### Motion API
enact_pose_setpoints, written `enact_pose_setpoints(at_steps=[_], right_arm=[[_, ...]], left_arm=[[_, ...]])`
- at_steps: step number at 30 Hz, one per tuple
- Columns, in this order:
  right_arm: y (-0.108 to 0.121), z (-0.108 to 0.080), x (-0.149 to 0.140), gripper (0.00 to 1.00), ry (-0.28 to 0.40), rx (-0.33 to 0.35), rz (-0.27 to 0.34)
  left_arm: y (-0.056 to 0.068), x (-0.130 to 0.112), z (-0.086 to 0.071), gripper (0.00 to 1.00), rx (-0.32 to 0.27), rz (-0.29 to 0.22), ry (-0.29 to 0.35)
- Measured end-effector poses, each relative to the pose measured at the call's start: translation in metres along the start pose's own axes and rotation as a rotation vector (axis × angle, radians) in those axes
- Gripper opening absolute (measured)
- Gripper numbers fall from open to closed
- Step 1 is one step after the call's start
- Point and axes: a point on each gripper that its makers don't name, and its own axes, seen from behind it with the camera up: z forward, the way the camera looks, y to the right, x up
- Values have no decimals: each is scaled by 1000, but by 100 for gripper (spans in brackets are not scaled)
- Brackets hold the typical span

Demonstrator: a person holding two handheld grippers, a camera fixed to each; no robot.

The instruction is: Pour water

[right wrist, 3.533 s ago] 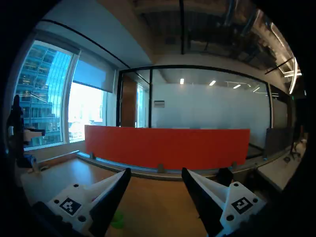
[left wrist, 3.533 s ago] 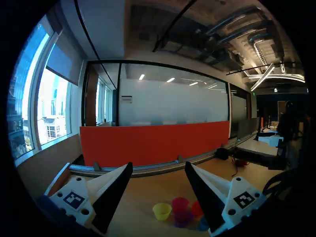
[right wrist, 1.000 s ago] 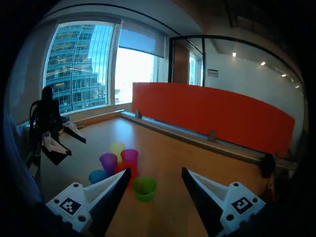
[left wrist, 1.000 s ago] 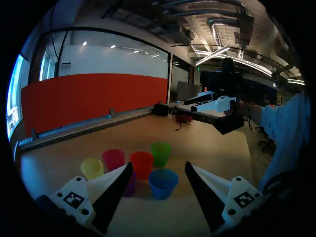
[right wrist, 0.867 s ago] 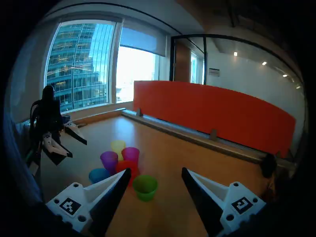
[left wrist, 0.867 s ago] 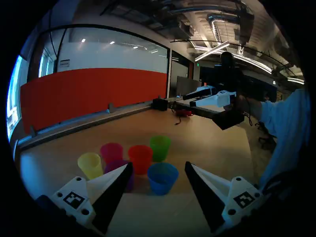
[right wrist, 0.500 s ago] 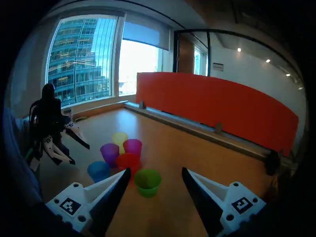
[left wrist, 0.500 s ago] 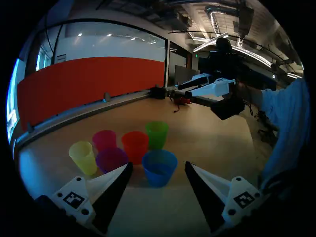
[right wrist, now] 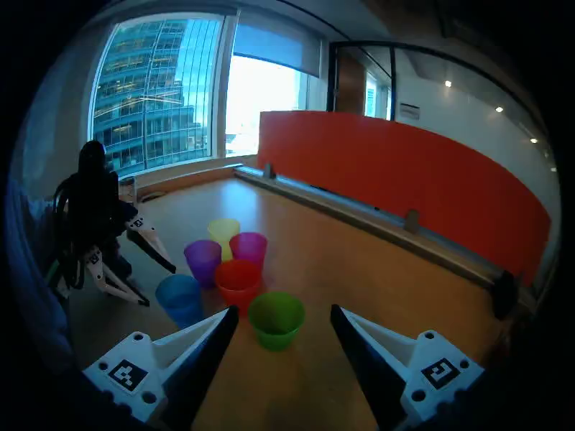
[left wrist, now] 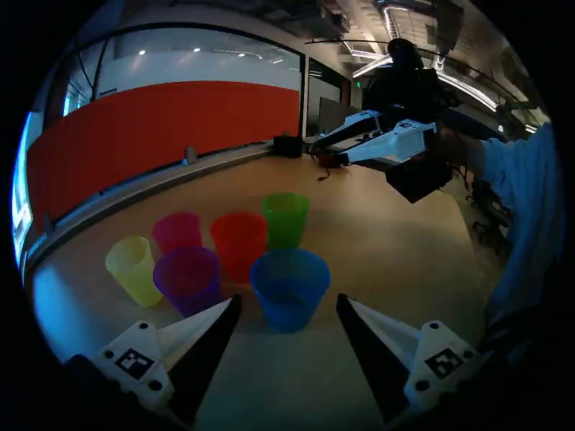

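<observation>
Both grippers have come lower and nearer the 6 cups since half a second ago. Left to right on the table stand the yellow cup, pink cup, purple cup, red cup, green cup and blue cup, closely bunched. The left gripper is spread wide and empty, with the blue cup just ahead between its fingers. The right gripper, equally wide and empty, faces the green cup. Closing on 1 cup could topple its close neighbours. Whether any cup holds water is hard to make out.

The left gripper and the right gripper are hanging apart with jaws spread wide, both tilting downward and pointing toward each other.
</observation>
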Motion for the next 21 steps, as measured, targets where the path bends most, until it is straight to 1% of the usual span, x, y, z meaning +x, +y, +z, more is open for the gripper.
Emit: enact_pose_setpoints(at_steps=[5, 8, 11, 14, 21], right_arm=[[0, 8, -7, 99, -16, 10, 0], [0, 14, -10, 99, -25, 17, 2], [0, 19, -12, 99, -32, 25, 3], [0, 23, -15, 99, -40, 30, 4], [3, 29, -15, 99, -42, 34, 5]], left_arm=[[-3, -3, 11, 98, 6, -27, -10], [-2, -3, 18, 98, 3, -26, -15], [-1, -1, 22, 98, 0, -15, -19], [0, -3, 26, 98, -5, -12, -40], [-1, -1, 31, 98, -11, 11, -66]])
